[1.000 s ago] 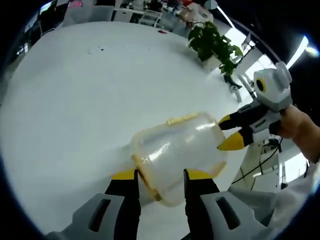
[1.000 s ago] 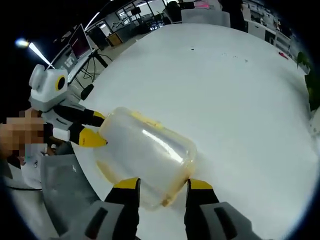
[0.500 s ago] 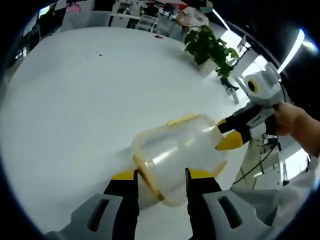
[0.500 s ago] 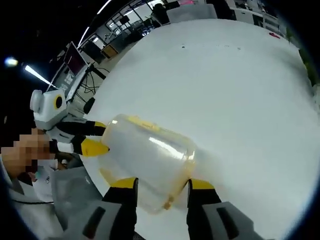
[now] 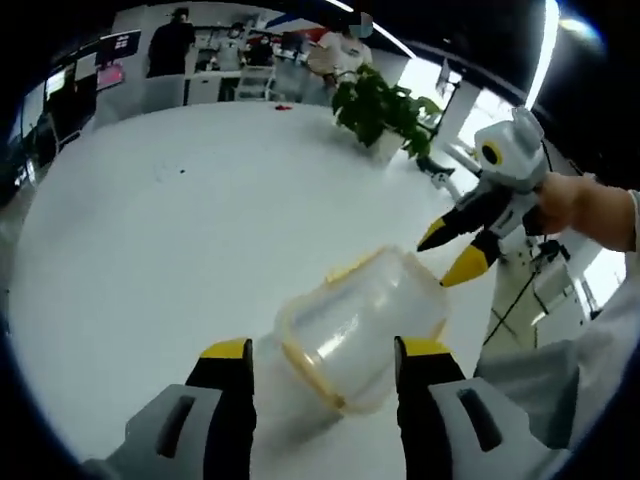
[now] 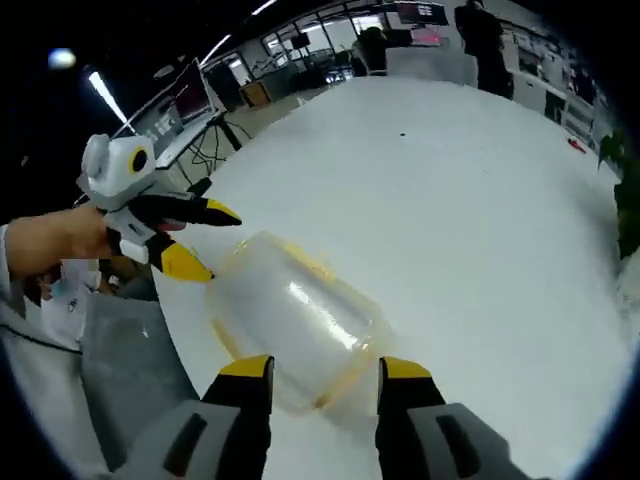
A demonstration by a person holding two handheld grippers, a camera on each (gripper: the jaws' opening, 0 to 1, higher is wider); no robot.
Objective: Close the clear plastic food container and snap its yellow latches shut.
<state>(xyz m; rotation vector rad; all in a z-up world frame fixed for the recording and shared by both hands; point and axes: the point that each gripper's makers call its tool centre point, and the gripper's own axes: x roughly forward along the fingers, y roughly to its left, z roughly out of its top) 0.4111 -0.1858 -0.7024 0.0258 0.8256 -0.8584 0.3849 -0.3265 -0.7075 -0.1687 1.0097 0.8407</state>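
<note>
The clear plastic container (image 5: 360, 325) with a yellow rim lies on the white table (image 5: 150, 250), its lid on. My left gripper (image 5: 326, 350) is open, jaws spread wide on either side of the container's near end without touching it. The right gripper (image 5: 448, 250) hovers open beyond the container's far end, a short gap away from it. In the right gripper view the container (image 6: 295, 320) lies just ahead of my open right gripper (image 6: 325, 367). The left gripper (image 6: 205, 240) is off its far end, held in a hand (image 6: 50, 240).
A potted plant (image 5: 385, 110) stands at the table's far side, with people (image 5: 180, 45) and desks behind it. Monitors and cables (image 6: 190, 95) lie past the table edge. The person's grey clothing (image 6: 130, 370) is close to the table's near edge.
Both grippers have drawn back from the container's ends, and the left jaws have spread wider. The container stays lying on the table.
</note>
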